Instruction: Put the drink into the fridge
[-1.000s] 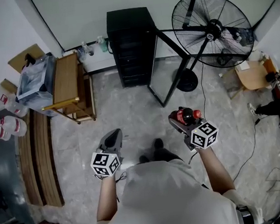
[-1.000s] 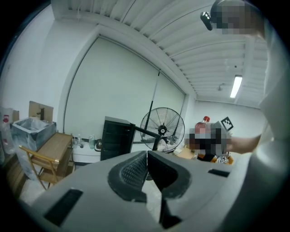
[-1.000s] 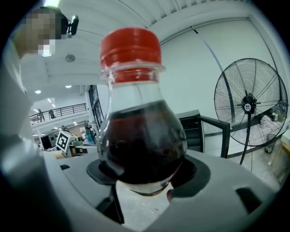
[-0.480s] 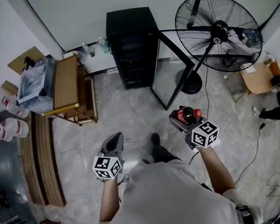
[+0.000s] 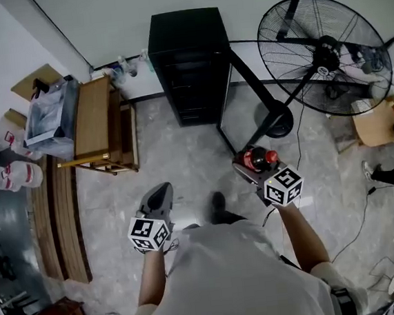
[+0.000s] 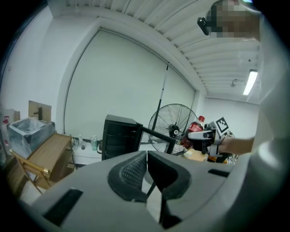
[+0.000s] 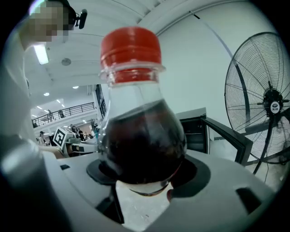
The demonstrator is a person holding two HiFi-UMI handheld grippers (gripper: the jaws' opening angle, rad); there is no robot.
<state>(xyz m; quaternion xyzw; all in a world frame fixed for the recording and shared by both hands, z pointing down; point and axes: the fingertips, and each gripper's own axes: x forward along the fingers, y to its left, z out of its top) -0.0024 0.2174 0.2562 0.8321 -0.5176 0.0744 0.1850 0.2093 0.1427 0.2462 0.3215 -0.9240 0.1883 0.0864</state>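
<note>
Gripping the drink (image 7: 141, 144) round its fat dark belly, the right gripper (image 5: 248, 168) has its jaws wide apart on the bottle, red cap up, out in front of the fridge (image 5: 189, 57) and close to the fridge's open door (image 5: 252, 79). The left gripper (image 5: 159, 194) is also in front of the fridge, a bit further back, with its jaws pressed together and nothing in them.

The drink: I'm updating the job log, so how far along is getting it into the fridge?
Done: the fridge door stands open and the drink bottle is clamped in the right tool. In hand: carrying it, with the fridge across the floor ahead. Left: set the bottle inside and let go. The left tool is shut and empty.
</note>
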